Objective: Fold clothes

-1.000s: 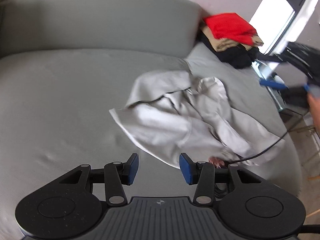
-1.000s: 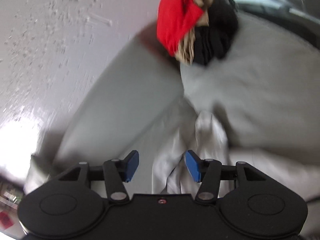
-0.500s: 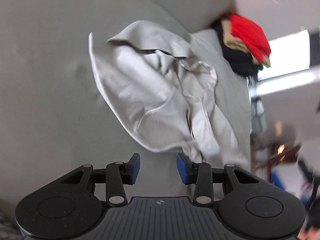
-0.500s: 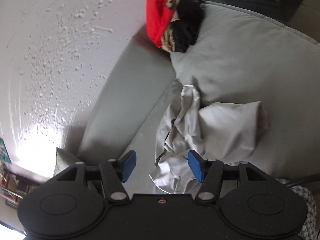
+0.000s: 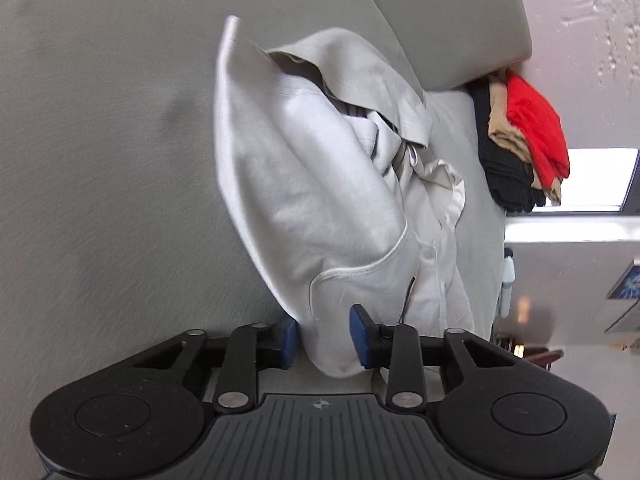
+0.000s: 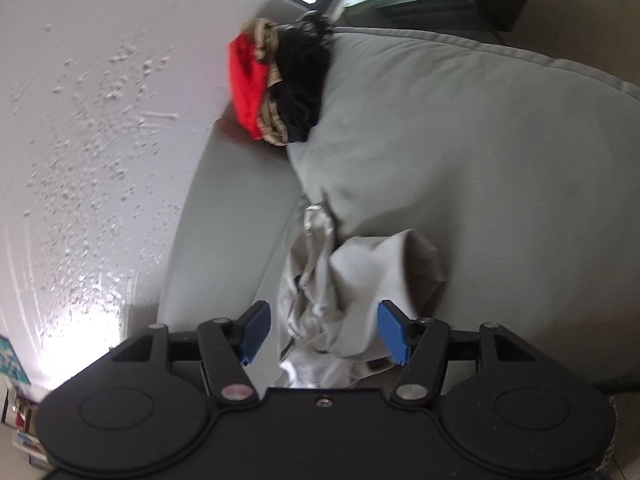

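Observation:
A crumpled pale grey garment (image 5: 320, 200) lies on the grey sofa seat (image 5: 100, 160). In the left wrist view its near corner hangs between the blue pads of my left gripper (image 5: 323, 338), whose jaws are closing around it without visibly pinching it. In the right wrist view the same garment (image 6: 360, 280) bunches up where the seat meets the backrest. My right gripper (image 6: 324, 330) stands open right over its near end, with cloth lying between and under the fingers.
A stack of folded clothes, red (image 5: 536, 132) over tan and black, sits at the sofa's far end by the window (image 5: 592, 176); the right wrist view shows the stack (image 6: 256, 80) against the textured white wall (image 6: 80, 120). The sofa backrest (image 5: 440, 20) runs behind the garment.
My left gripper has rolled, sunk toward the garment and narrowed, and the garment's corner now sits between its pads. My right gripper has moved in over the garment's other end and opened a little.

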A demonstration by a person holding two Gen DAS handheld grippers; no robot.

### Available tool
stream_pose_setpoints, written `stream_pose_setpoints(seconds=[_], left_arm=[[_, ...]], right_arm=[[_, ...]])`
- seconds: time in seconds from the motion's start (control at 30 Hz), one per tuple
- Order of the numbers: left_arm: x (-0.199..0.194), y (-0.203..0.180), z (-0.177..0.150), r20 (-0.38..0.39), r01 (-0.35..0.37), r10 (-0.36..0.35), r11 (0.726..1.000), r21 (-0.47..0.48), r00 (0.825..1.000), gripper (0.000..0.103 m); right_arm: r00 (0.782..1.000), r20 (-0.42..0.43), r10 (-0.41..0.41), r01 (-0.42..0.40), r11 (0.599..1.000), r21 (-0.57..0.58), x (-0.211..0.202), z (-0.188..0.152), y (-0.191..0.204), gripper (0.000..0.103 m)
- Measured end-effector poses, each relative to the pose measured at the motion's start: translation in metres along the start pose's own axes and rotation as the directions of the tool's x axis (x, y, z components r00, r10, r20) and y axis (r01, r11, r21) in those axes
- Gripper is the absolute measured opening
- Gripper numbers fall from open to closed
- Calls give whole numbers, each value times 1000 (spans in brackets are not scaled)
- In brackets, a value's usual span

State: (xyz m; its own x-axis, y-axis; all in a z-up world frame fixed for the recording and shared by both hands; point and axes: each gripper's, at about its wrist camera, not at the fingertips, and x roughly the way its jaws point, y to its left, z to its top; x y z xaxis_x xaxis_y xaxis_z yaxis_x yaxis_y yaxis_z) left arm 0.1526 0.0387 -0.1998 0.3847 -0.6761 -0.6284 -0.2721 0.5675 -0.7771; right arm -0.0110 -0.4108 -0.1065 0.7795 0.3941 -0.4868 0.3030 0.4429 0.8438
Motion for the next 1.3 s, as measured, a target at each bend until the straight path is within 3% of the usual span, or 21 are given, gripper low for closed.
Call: stream_pose_setpoints(seconds=[0.1, 0.13, 0.23, 0.37, 0.5, 0.67, 0.73, 0.8, 0.9, 0.93, 0.97, 1.0, 1.03, 1.07, 1.17, 1.2, 1.3], left_arm=[[12, -5, 8, -25, -16, 16, 1000, 17, 1000, 24], [14, -6, 9, -27, -34, 34, 999, 21, 999, 14], [7, -15, 5, 14, -94, 93, 993, 76, 996, 6], [-32, -42, -19, 143, -199, 166, 944, 264, 976, 4], [-97, -43, -32, 247, -195, 128, 942, 272, 961, 4], [-133, -28, -36, 293, -276, 193, 920, 278, 937, 4], [-130, -22, -38, 284, -294, 211, 911, 290, 935, 4], [-123, -25, -40, 307, -348, 247, 873, 341, 919, 4], [-115, -33, -42, 334, -408, 281, 812, 417, 900, 4], [-115, -34, -41, 334, -406, 278, 811, 420, 901, 4], [-115, -34, -40, 335, -405, 275, 811, 423, 901, 4], [-116, -35, -38, 335, -403, 273, 811, 425, 902, 4], [-117, -34, -37, 332, -400, 272, 814, 421, 903, 4], [-118, -33, -36, 330, -397, 271, 817, 418, 904, 4], [-119, -31, -37, 319, -384, 264, 827, 412, 910, 4], [-117, -32, -37, 315, -379, 261, 829, 412, 912, 4], [-110, -30, -39, 302, -378, 268, 831, 408, 915, 4]], right_arm=[[1000, 0, -21, 21, 1000, 19, 1, 2, -11, 58], [1000, 1, -27, 27, 999, 20, 1, 3, -14, 58], [998, 19, -61, 61, 998, 4, -1, 5, -17, 59], [993, 26, -118, 119, 992, -44, 0, 5, -13, 59], [995, -46, -94, 89, 992, -90, 10, -4, 5, 59], [980, -163, -112, 81, 979, -185, 48, -36, 31, 59], [967, -211, -145, 83, 958, -275, 73, -53, 43, 59], [952, -249, -178, 73, 922, -380, 100, -69, 56, 59], [930, -249, -270, 89, 823, -560, 138, -95, 72, 68], [924, -229, -306, 106, 781, -615, 145, -101, 75, 68], [917, -208, -340, 121, 735, -667, 153, -107, 79, 64], [910, -183, -372, 136, 685, -716, 161, -113, 82, 36], [903, -169, -394, 150, 661, -735, 164, -112, 84, 14], [896, -155, -415, 165, 636, -753, 167, -111, 87, 3], [933, 9, -359, 267, 678, -685, 142, -69, 104, 3], [939, 60, -338, 297, 711, -637, 129, -48, 108, 3], [927, 196, -320, 375, 788, -488, 98, 11, 111, 2]])
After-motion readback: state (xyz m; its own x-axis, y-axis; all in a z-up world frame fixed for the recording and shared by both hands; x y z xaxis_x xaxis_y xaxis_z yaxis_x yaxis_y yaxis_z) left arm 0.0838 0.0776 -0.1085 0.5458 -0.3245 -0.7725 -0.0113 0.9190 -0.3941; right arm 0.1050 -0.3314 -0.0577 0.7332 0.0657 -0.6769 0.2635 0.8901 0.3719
